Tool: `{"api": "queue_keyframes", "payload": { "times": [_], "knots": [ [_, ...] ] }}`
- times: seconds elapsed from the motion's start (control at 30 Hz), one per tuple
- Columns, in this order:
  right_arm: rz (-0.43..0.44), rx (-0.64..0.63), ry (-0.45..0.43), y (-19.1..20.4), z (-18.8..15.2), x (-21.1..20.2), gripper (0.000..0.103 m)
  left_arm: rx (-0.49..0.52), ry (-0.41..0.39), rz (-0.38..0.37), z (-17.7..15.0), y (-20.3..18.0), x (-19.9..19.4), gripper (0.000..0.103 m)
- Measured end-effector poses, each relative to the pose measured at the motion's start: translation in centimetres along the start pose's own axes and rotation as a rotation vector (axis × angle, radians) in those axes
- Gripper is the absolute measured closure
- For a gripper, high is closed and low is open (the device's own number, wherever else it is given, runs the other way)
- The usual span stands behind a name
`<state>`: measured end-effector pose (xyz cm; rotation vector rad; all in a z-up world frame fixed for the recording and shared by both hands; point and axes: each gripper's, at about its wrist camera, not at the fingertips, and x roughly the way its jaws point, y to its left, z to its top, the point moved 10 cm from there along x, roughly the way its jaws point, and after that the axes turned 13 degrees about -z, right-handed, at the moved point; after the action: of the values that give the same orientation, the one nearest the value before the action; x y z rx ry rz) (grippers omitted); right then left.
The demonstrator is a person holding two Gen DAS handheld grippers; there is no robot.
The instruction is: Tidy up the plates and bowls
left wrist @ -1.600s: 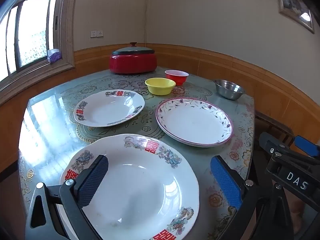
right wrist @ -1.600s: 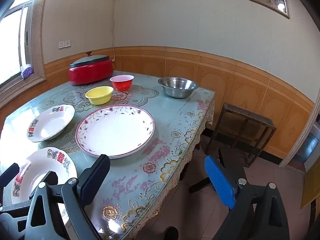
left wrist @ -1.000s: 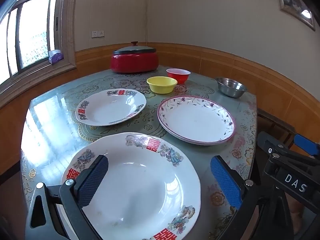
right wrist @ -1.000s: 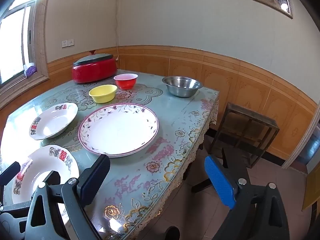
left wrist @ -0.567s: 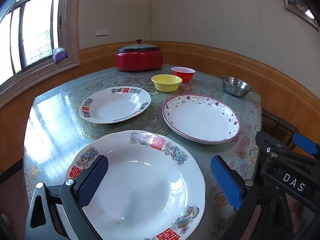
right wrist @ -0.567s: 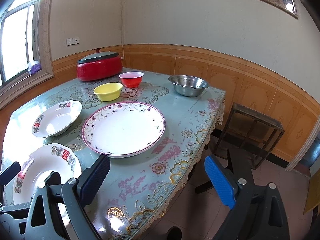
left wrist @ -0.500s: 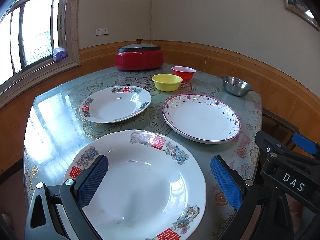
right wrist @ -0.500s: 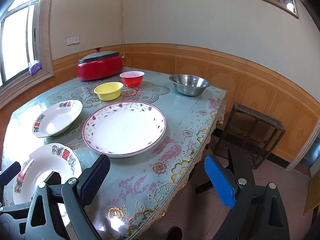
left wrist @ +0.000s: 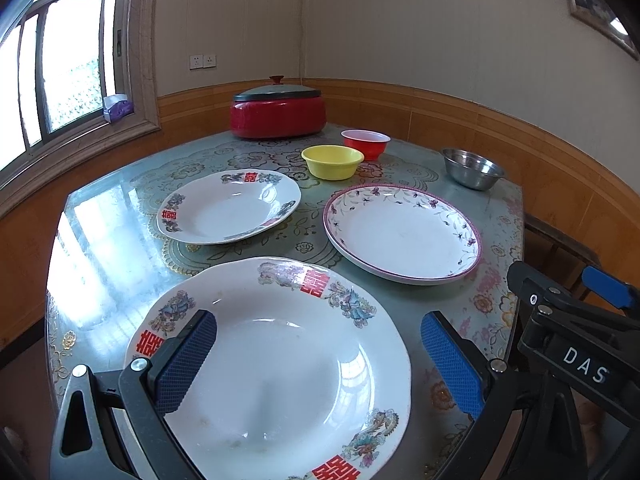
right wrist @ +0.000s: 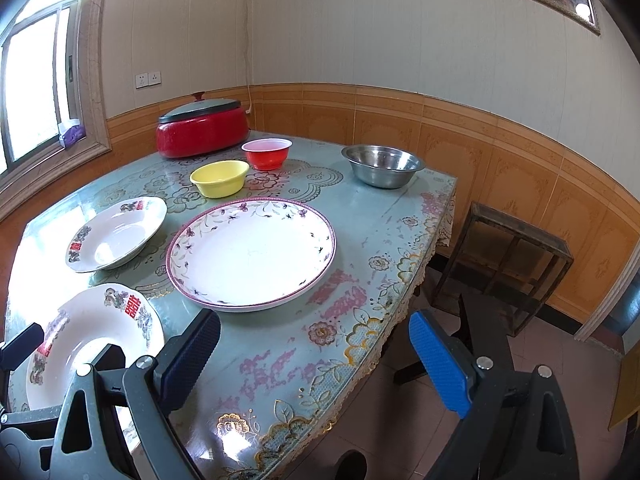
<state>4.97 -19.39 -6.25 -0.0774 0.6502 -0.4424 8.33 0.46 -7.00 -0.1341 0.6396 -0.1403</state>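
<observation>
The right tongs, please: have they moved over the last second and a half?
Yes. The right tongs have swung leftward: the stool beside the table has slid right in their view.

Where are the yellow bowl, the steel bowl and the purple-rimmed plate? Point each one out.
yellow bowl [right wrist: 219, 178]: right wrist view, on its inner hollow.
steel bowl [right wrist: 382, 165]: right wrist view, on its inner wall.
purple-rimmed plate [left wrist: 402, 234]: left wrist view, on its white centre.
</observation>
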Motion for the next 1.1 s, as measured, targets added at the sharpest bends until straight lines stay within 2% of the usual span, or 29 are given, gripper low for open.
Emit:
{"api": "queue_keyframes", "payload": {
  "times": [1.1],
  "knots": [
    [0.020, 0.002, 0.010, 0.36, 0.07, 0.43, 0.006, 0.000, -0.002, -0.006, 0.21, -0.14, -0.16, 0.000]
  ]
}}
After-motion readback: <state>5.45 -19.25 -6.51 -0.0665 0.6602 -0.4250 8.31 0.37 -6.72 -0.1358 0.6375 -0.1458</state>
